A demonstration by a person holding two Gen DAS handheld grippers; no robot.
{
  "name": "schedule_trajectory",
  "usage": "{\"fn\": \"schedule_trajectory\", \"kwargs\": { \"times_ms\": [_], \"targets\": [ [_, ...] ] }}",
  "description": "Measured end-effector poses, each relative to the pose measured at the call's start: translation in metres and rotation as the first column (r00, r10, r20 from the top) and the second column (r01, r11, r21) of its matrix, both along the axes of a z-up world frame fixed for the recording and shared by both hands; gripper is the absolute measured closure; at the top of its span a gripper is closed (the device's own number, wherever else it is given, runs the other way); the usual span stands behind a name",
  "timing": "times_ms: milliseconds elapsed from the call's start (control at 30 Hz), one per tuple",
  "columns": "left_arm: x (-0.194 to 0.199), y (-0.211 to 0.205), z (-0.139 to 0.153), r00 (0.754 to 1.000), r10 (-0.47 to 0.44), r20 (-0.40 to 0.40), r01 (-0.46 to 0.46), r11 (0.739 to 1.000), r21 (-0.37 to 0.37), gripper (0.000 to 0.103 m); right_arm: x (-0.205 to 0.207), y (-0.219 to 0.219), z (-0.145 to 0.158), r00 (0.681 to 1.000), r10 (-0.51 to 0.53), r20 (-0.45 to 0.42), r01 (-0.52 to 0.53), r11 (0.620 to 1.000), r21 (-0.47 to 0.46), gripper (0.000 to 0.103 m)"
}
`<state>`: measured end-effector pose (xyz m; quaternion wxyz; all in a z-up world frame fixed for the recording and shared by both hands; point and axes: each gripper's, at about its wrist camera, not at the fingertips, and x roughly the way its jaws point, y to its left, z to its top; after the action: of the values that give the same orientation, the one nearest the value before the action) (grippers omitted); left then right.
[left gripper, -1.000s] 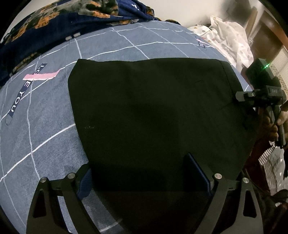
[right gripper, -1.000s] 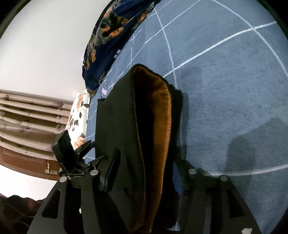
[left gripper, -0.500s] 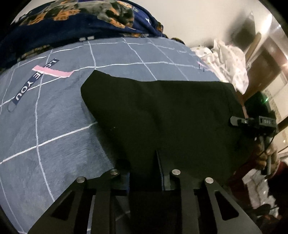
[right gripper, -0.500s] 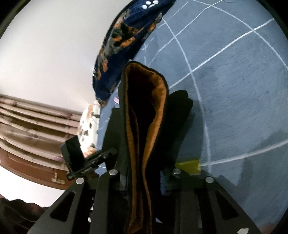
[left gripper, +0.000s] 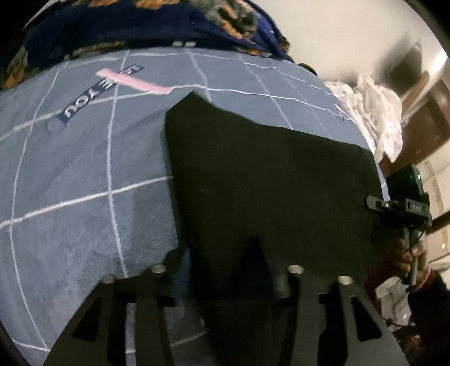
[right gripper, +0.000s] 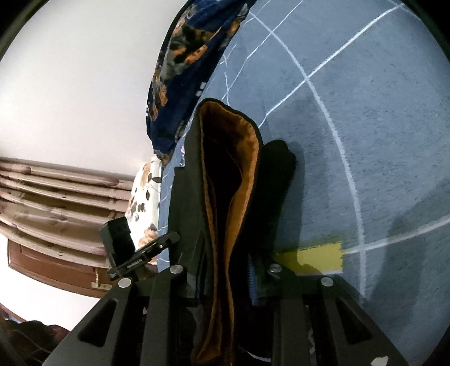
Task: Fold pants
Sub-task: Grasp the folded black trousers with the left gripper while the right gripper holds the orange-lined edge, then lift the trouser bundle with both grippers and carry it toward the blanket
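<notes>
Blue-grey bedspread (left gripper: 84, 174) with white grid lines served as work surface; dark floral blanket (left gripper: 126, 25) bunched along top of left wrist frame, white wall behind.

Black pants (left gripper: 267, 183) lay across centre and right of left wrist frame, already folded into a compact slab, far corner pointing toward upper centre. Orange lining (right gripper: 247, 157) seen edge-on at centre of right wrist frame, several layers stacked.

Step judged: mid-fold, near edge gripped at both ends, ready to be carried over.

Left gripper (left gripper: 233, 270), lower centre: jaws opening, dark cloth between them and draped over the tips; whether pads still pressed could not be told against black fabric and blur.

Right gripper (right gripper: 225, 281), bottom centre of its own frame: jaws opening slightly but narrow, pinching the layered edge of pants, cloth standing up between the fingers. Same gripper visible at right edge of left wrist frame, held by a hand (left gripper: 413, 253).

Next move judged to need both ends lifted together, level, and laid toward far edge; left grip to be confirmed first.

Yellow tag (right gripper: 317, 256) noted on bedspread beside right finger.
</notes>
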<state>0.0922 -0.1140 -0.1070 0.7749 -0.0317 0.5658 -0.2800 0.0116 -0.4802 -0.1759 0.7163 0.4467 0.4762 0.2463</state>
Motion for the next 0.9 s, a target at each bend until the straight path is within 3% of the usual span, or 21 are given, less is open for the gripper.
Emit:
{"fn": "schedule_trajectory", "kwargs": {
  "times_ms": [167, 367, 433, 467, 500, 567, 667, 900],
  "targets": [
    [0.002, -0.005, -0.004, 0.999, -0.053, -0.005, 0.053, 0.998, -0.023, 0.032, 0.007, -0.002, -0.003, 0.999, 0.026, -0.024, -0.027, 0.999, -0.047, 0.066],
    [0.010, -0.025, -0.010, 0.992, -0.130, -0.007, 0.128, 0.985, -0.115, 0.030, 0.021, 0.008, -0.004, 0.997, 0.073, -0.034, -0.074, 0.996, -0.045, 0.062],
    [0.009, -0.028, -0.010, 0.991, -0.130, 0.013, 0.131, 0.983, -0.127, 0.045, 0.022, 0.015, -0.005, 0.995, 0.088, -0.038, -0.090, 0.995, -0.043, 0.068],
    [0.007, -0.029, -0.010, 0.991, -0.125, 0.038, 0.128, 0.988, -0.091, 0.069, 0.018, 0.017, -0.007, 0.996, 0.085, -0.038, -0.087, 0.996, -0.030, 0.073],
    [0.006, -0.029, -0.008, 0.991, -0.121, 0.058, 0.125, 0.990, -0.069, 0.074, 0.016, 0.018, -0.006, 0.997, 0.078, -0.029, -0.078, 0.997, -0.015, 0.076],
    [0.001, -0.025, 0.001, 0.991, -0.106, 0.087, 0.114, 0.990, -0.088, 0.078, 0.012, 0.021, 0.001, 0.998, 0.068, -0.008, -0.068, 0.998, -0.015, 0.078],
    [-0.014, -0.029, 0.016, 0.978, -0.121, 0.168, 0.126, 0.992, -0.017, 0.079, 0.006, 0.026, 0.010, 0.998, 0.061, 0.011, -0.061, 0.998, 0.014, 0.079],
    [-0.023, -0.016, 0.042, 0.957, -0.112, 0.269, 0.096, 0.993, 0.071, 0.079, 0.011, 0.050, 0.026, 0.998, 0.062, 0.033, -0.064, 0.997, 0.046, 0.079]
  ]
}}
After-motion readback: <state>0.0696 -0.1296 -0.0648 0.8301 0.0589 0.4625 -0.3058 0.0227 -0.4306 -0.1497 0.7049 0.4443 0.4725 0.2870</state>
